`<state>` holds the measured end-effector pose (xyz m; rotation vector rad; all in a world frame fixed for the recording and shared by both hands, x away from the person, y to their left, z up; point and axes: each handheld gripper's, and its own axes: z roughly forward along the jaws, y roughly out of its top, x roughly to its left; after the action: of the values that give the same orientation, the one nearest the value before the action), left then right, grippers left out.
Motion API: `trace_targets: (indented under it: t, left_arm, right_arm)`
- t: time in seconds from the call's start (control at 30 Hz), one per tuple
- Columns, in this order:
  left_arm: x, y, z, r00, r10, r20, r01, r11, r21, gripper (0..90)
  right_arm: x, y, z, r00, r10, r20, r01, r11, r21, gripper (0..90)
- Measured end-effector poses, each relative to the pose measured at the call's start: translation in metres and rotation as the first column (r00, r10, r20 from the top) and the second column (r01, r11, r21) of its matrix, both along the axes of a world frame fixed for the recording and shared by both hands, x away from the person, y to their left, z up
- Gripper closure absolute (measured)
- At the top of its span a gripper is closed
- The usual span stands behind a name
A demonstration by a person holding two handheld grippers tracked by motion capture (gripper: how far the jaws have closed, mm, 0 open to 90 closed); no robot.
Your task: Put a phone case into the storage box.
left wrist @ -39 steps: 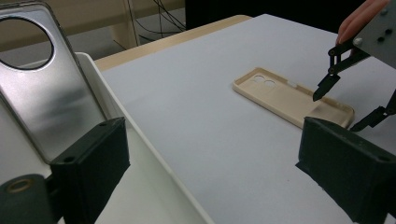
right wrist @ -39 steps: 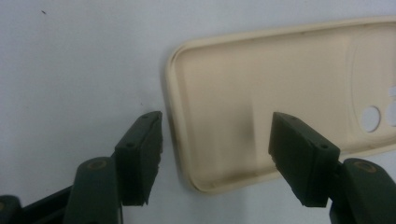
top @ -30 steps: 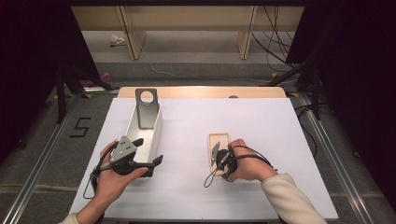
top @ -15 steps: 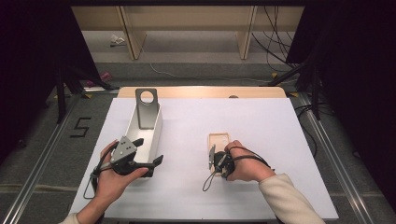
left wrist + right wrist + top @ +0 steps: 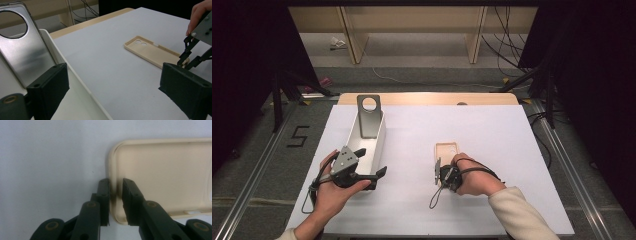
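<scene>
Phone (image 5: 368, 116) upright in white bin (image 5: 377, 150)

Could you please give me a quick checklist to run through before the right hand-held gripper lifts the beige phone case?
1. Right hand-held gripper straddles the near end wall of the phone case, one jaw outside, one inside: ok.
2. Jaws fully clamped on the wall: cannot tell; a slight gap seems to remain.
3. Case lies flat on the white table, hollow side up: ok.
4. Left hand-held gripper is open, holding nothing, at the white bin: ok.
5. Metal plate stands leaning inside the bin, apart from the case: ok.
</scene>
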<state>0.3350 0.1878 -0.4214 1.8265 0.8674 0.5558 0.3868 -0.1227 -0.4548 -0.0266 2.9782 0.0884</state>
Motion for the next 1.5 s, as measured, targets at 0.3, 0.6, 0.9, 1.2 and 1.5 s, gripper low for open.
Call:
trace_targets:
  t: [0.3,0.6,0.9,1.2,1.5]
  left_arm:
    - [0.0,0.0,0.0,1.0,-0.001,-0.001,0.001,1.0,0.001,8.1]
    - [-0.001,-0.001,0.0,1.0,-0.004,0.001,0.004,1.0,0.002,8.1]
    - [-0.001,-0.001,-0.001,1.0,-0.006,0.0,0.006,1.0,0.005,8.1]
    - [0.0,0.0,-0.002,1.0,-0.004,-0.005,0.004,1.0,0.004,8.2]
    - [0.0,0.0,-0.001,1.0,-0.001,-0.003,0.001,1.0,0.001,8.2]
  right_arm:
    - [-0.003,0.002,0.0,0.9999,0.012,-0.007,-0.012,0.9999,-0.01,85.4]
    - [-0.002,0.0,0.001,0.9997,0.022,-0.011,-0.022,0.9997,-0.007,86.5]
    - [0.0,-0.006,0.002,0.9994,0.014,-0.03,-0.013,0.9991,0.04,87.5]
    - [0.001,-0.018,0.007,0.998,-0.008,-0.063,0.018,0.9852,0.171,88.1]
    - [0.003,-0.03,0.015,0.9986,-0.034,-0.04,0.045,0.9469,0.318,88.2]
